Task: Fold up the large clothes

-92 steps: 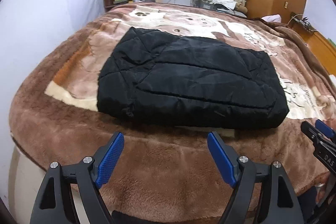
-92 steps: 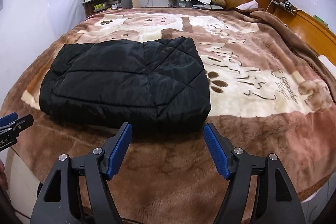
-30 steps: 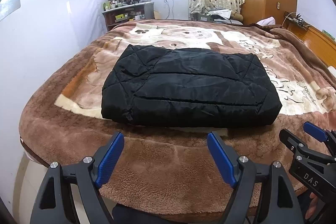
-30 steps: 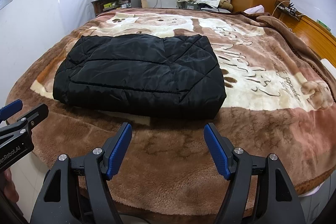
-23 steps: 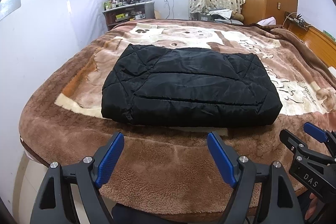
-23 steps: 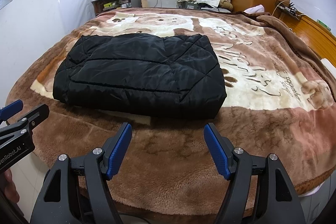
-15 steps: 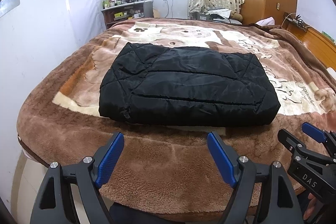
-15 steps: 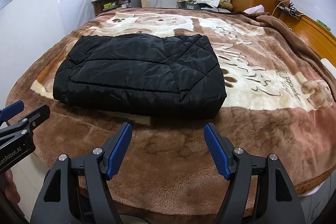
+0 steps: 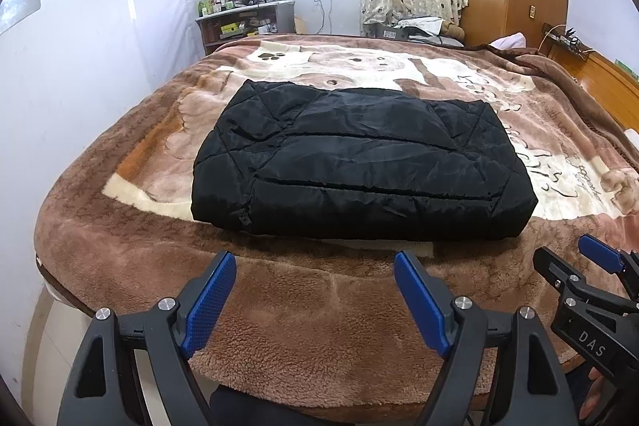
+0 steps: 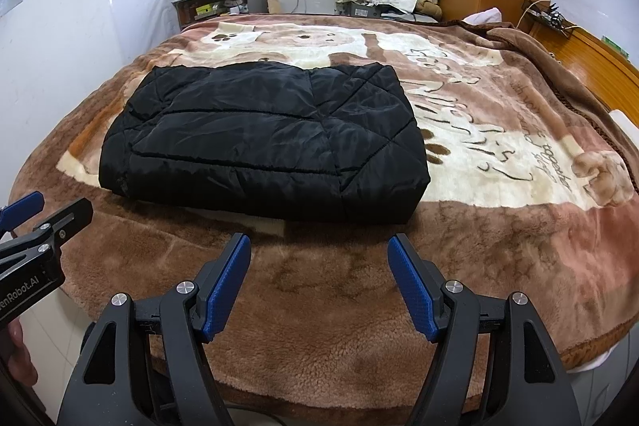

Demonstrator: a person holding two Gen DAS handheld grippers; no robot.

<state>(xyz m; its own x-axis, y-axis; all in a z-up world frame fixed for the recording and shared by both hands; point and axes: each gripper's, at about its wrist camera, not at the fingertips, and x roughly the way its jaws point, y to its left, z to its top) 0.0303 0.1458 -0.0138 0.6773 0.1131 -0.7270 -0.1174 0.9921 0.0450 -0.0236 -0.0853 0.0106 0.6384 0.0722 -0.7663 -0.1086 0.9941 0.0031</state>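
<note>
Hiding underside folds: black jacket on blanket; sleeves unseen.

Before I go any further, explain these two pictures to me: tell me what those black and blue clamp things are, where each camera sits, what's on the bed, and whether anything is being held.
There is no robot here. A person holds a two-finger gripper in each hand, and each gripper carries a wide-angle camera looking forward along its fingers. One picture is taken from the left gripper, the other from the right gripper. The blue strips are the fingers' pads. Each gripper also shows at the edge of the other's picture.

In front of them lies a bed covered with a brown plush blanket printed with bears and paw prints. On it rests a black quilted jacket, already folded into a neat rectangle.

Nothing is held: both grippers are open with only air between the pads, short of the jacket's near edge.
</note>
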